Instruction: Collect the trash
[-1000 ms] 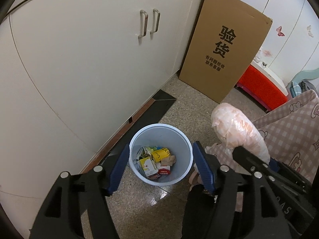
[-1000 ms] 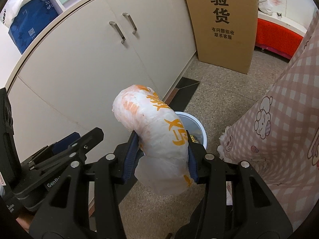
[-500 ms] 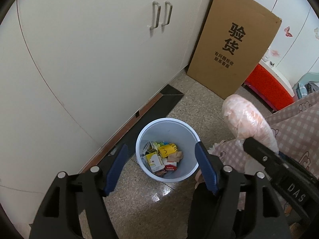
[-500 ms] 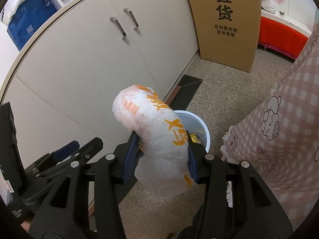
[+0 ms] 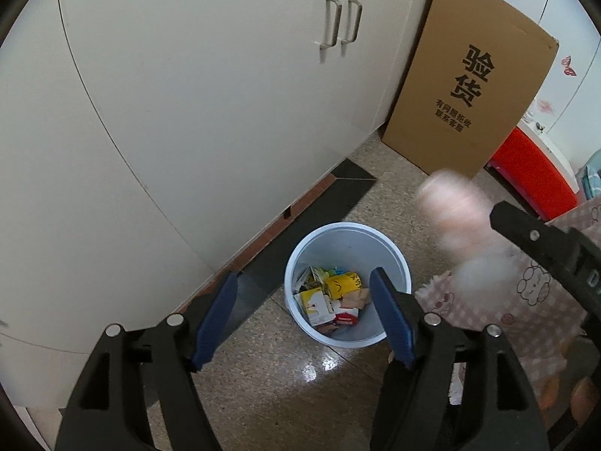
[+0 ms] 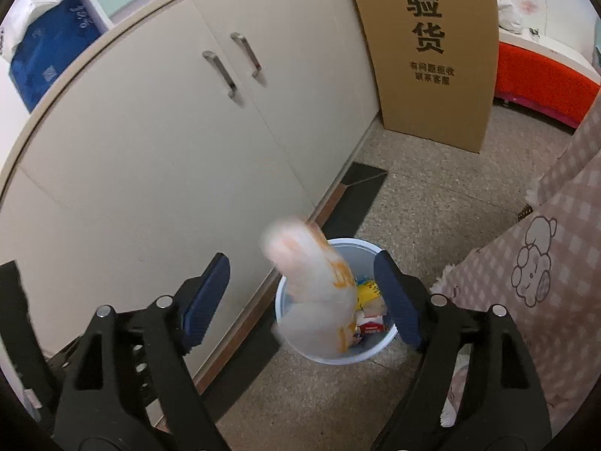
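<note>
the speckled stone floor (image 5: pixel 285 394) carries everything here, with a dark strip (image 6: pixel 360 195) of it running along the foot of the cream cabinets (image 5: pixel 210 112). a pale blue bin (image 5: pixel 390 334) stands on it just beside that strip, holding yellow, white and red packaging (image 5: pixel 334 300). further back a tall cardboard box (image 5: pixel 465 90) stands on the floor against the cabinet end. a pink checked cloth (image 6: pixel 544 263) hangs down to the floor near the bin.

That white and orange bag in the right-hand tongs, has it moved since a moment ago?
Yes. The right tongs have just opened, and the blurred bag has slipped forward and down toward the white bin.
</note>
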Demonstrator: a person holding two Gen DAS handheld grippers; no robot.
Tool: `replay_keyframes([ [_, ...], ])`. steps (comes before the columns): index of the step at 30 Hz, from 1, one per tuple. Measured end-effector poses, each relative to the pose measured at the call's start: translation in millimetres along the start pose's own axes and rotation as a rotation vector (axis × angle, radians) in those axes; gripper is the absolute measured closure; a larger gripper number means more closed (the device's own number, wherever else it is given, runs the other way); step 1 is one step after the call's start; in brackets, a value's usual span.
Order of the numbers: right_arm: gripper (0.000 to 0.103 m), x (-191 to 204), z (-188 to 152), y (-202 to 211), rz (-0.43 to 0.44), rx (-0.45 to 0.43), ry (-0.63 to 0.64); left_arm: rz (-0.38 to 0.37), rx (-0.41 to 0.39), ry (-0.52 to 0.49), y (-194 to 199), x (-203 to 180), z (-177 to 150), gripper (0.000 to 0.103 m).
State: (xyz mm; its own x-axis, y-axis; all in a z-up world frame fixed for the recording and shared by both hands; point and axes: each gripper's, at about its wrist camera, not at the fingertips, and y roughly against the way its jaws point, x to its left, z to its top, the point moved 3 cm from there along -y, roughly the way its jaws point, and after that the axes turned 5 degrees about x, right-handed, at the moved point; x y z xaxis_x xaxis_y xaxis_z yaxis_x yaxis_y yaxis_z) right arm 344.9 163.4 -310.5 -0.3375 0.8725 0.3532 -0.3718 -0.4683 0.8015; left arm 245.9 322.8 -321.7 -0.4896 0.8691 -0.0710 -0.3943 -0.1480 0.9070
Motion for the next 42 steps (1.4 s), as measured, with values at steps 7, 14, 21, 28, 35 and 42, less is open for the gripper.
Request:
replay_keyframes([
  [7,0.025,-7,-12,16,-0.077,0.021,0.022,0.010,-0.003,-0.013,5,-5,-2,0.031],
  [14,0.025,-9,-25,63,-0.162,-0.007,0.089,-0.020,-0.034,-0.039,30,-20,-3,0.030],
  [21,0.023,11,-36,135,-0.191,-0.097,0.159,-0.054,-0.112,-0.086,84,-38,-9,0.029],
  [28,0.017,14,-58,225,-0.216,-0.233,0.148,-0.075,-0.266,-0.170,168,-63,-22,0.025],
  [35,0.015,0,-97,325,-0.286,-0.401,0.106,-0.147,-0.452,-0.267,264,-96,-58,0.018],
  [42,0.012,-13,-137,414,-0.361,-0.565,0.068,-0.232,-0.598,-0.347,341,-127,-102,0.017],
])
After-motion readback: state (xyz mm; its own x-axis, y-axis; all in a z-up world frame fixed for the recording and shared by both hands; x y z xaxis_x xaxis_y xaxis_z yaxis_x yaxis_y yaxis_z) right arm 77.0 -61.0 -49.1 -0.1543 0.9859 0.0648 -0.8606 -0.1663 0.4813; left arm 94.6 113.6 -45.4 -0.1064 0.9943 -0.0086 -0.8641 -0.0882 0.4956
